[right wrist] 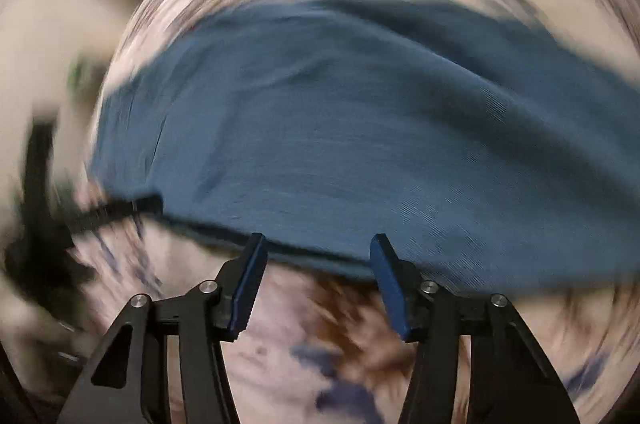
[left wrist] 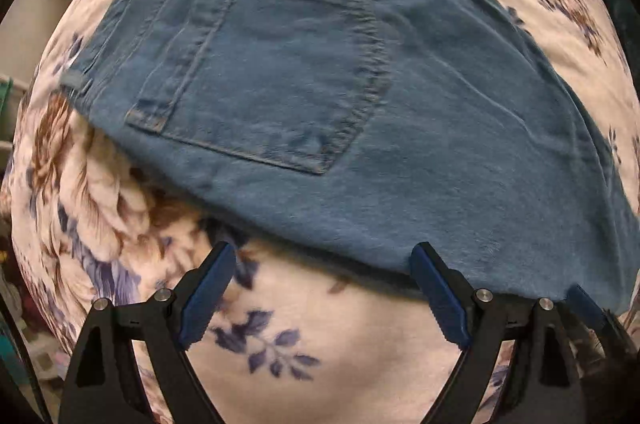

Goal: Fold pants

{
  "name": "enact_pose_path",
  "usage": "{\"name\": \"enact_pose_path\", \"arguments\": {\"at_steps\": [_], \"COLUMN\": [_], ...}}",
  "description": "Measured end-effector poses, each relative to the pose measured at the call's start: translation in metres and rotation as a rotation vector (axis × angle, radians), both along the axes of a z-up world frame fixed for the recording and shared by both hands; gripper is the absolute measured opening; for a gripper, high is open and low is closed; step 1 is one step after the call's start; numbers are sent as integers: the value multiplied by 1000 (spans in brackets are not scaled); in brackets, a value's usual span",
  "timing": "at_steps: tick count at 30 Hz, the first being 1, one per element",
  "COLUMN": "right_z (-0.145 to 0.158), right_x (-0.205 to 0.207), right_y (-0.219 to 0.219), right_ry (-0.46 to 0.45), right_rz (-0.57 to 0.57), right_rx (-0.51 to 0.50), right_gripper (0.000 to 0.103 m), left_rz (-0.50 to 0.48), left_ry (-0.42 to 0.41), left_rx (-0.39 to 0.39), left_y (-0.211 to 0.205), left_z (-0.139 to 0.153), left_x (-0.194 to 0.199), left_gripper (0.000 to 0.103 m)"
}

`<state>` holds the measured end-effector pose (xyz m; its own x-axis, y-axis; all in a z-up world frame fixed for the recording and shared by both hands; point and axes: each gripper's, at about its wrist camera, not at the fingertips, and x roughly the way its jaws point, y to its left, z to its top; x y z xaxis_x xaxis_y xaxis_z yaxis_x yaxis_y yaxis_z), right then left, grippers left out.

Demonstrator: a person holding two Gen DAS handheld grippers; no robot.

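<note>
The blue pants [left wrist: 312, 111] are laid on a floral blanket [left wrist: 280, 336], pocket side up, just ahead of both tools. The left gripper [left wrist: 324, 264] and right gripper [right wrist: 316, 244] are spread wide, nothing held. Only 1 layer could be pinched at the near edge, so the fold may be skewed. Clutter is glimpsed beyond the blanket.

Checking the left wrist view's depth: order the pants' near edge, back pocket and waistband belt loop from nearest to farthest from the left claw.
From the left claw:
1. Near edge of the pants, just ahead of the fingertips.
2. Back pocket, mid-garment, centre-left.
3. Belt loop, at the waistband, far left.
</note>
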<state>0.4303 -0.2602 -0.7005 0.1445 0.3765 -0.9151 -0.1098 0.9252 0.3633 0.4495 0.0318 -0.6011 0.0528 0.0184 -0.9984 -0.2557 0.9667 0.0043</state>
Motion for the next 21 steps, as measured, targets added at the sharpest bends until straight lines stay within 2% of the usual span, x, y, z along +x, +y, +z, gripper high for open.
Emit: {"name": "enact_pose_path", "arguments": {"at_steps": [3,6,8,10,13,19,20,21], "right_z": [-2,-7,-10,-14,-11,-19,-17,-16], "right_x": [1,-9,-12,-10,-2,19,16,18], "right_y": [63,92,98,103,107,118,118,119], "right_ry": [-102,-142,-162,-169,-184,-162,-170,-186], "right_rz": [266,411,425,415,392,344,336,332], "right_rx": [-173,-270,-314,-346,-345,-361,-360,-355], "right_gripper": [56,56,54,41,33,31,28,18], "left_rz": [17,22,29,39,42,41,43,43], "left_ry": [2,-6,-4,0,3,5,4,2], "left_rx": [-3,0,0,-6,-6,-11,-13,-15], "left_y": [6,14,17,22,30,43,46,47], "left_z": [3,6,6,5,2,-6,-7,-6], "left_x": [0,1,0,0,-1,-12,-14,-16], "left_gripper": [90,90,90,90,90,90,90,90]}}
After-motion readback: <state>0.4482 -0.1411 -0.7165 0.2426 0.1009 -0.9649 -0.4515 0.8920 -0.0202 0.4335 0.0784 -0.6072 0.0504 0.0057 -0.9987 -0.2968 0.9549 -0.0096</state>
